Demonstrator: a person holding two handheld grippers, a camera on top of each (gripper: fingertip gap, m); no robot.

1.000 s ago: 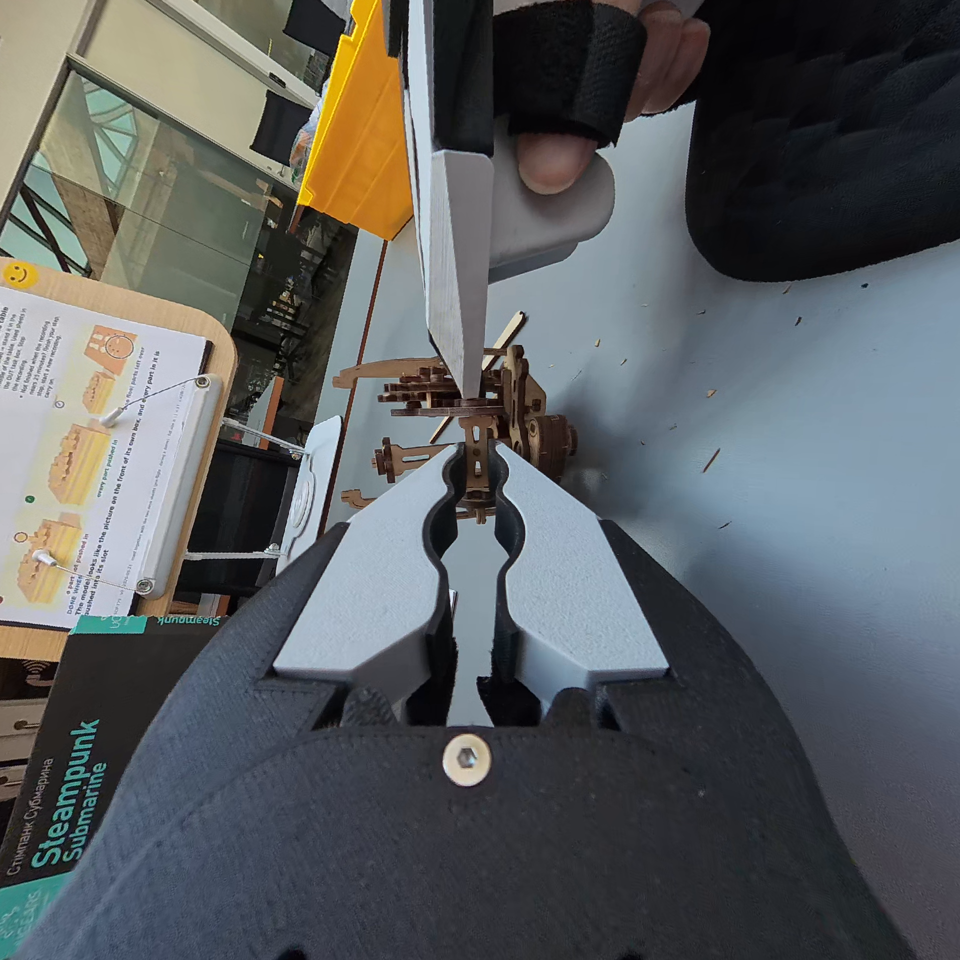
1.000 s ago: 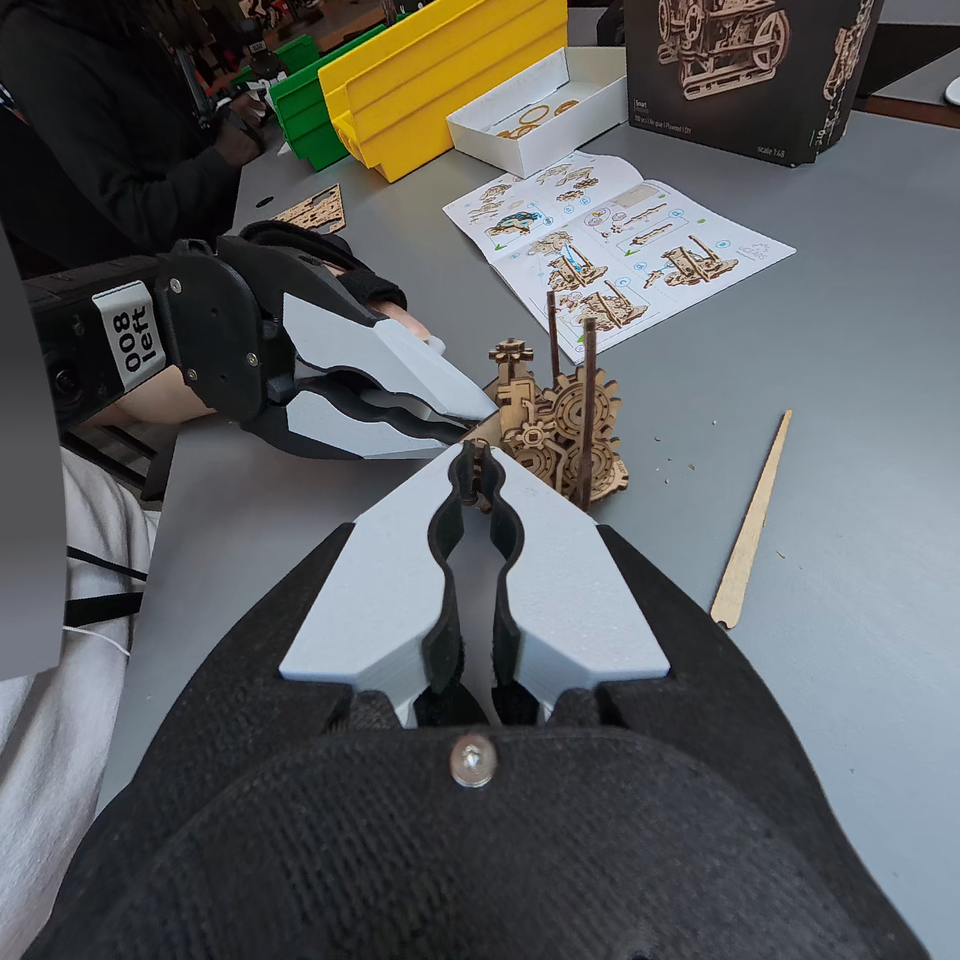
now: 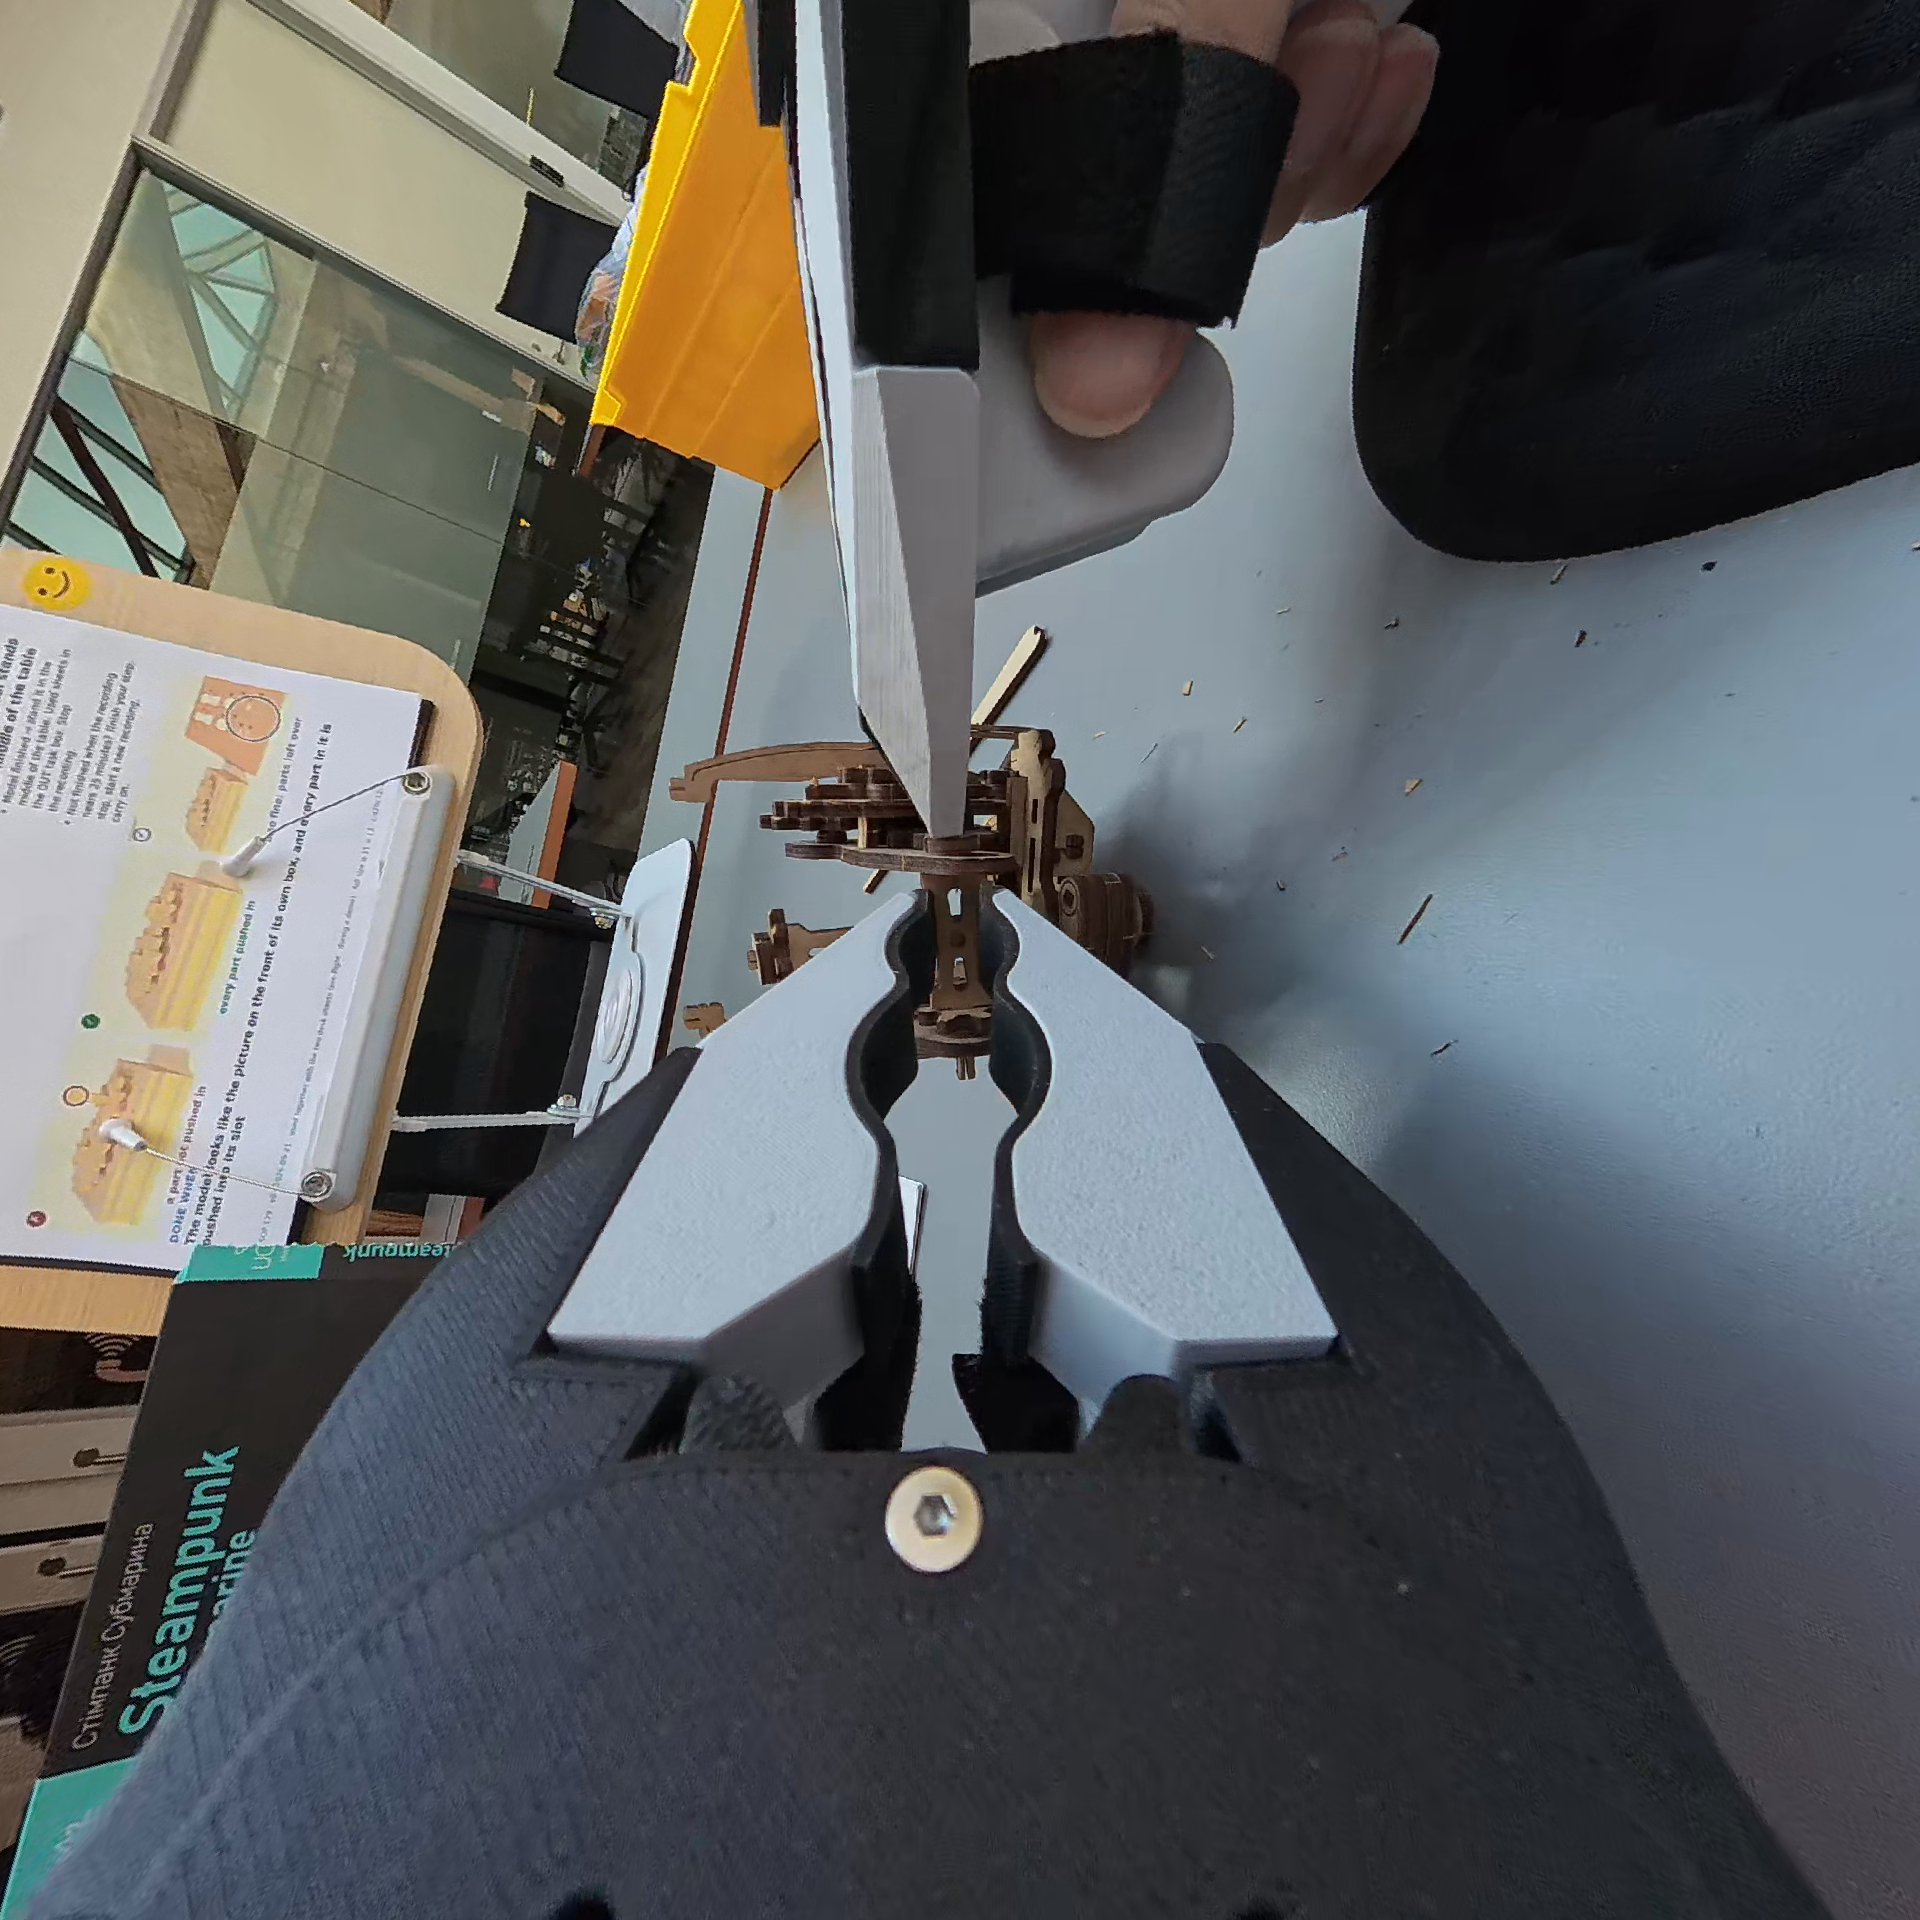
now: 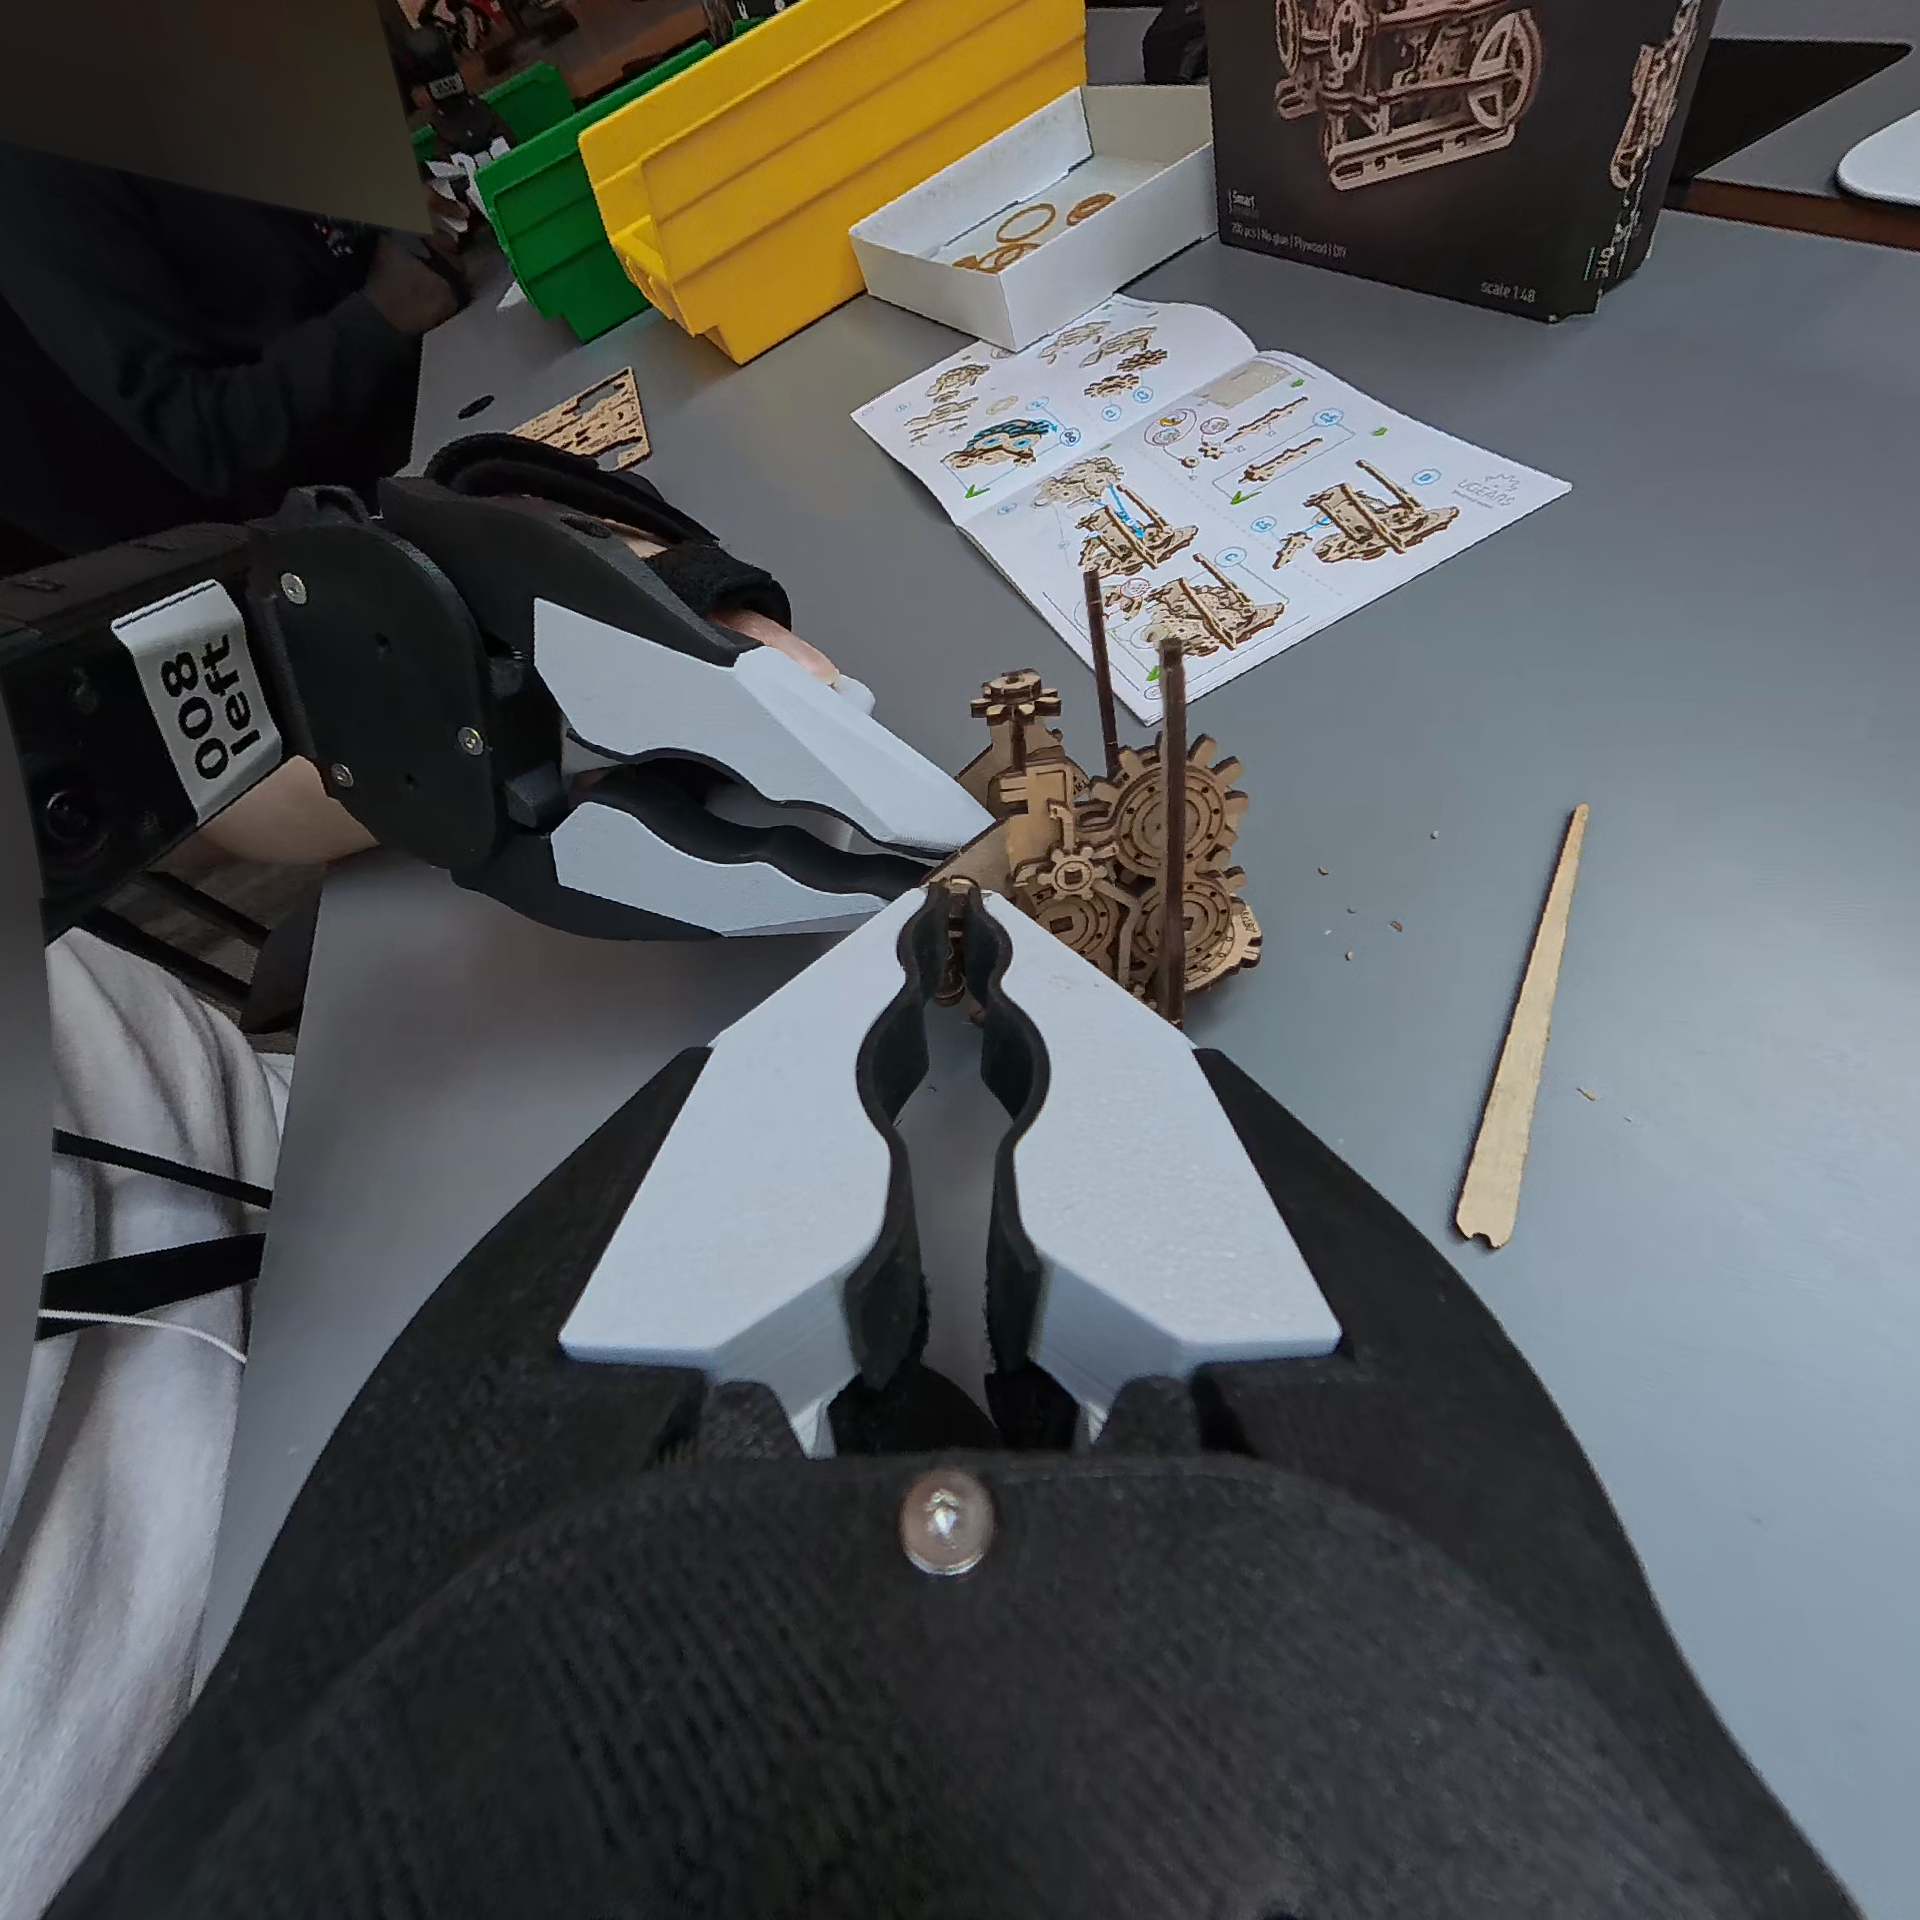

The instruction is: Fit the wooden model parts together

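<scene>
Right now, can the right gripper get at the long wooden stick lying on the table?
Probably not at once: the right gripper is shut on a small wooden part at the wooden model. The wooden stick lies in the open to its right, nothing between them.

Clutter I see around my work spot on the grey table (image 4: 1714, 831)

Far back I have a yellow bin (image 4: 831, 156) touching a green bin (image 4: 540, 229), then a white tray (image 4: 1039, 270) with wooden rings inside, and a dark box (image 4: 1455, 156) standing upright. An open instruction booklet (image 4: 1195, 488) lies flat nearer me. A long wooden stick (image 4: 1522, 1039) lies off to my right, crumbs of wood near it. My left camera shows a teal-edged box (image 3: 208, 1455) beside a wooden board with an instruction sheet (image 3: 187, 914).
</scene>
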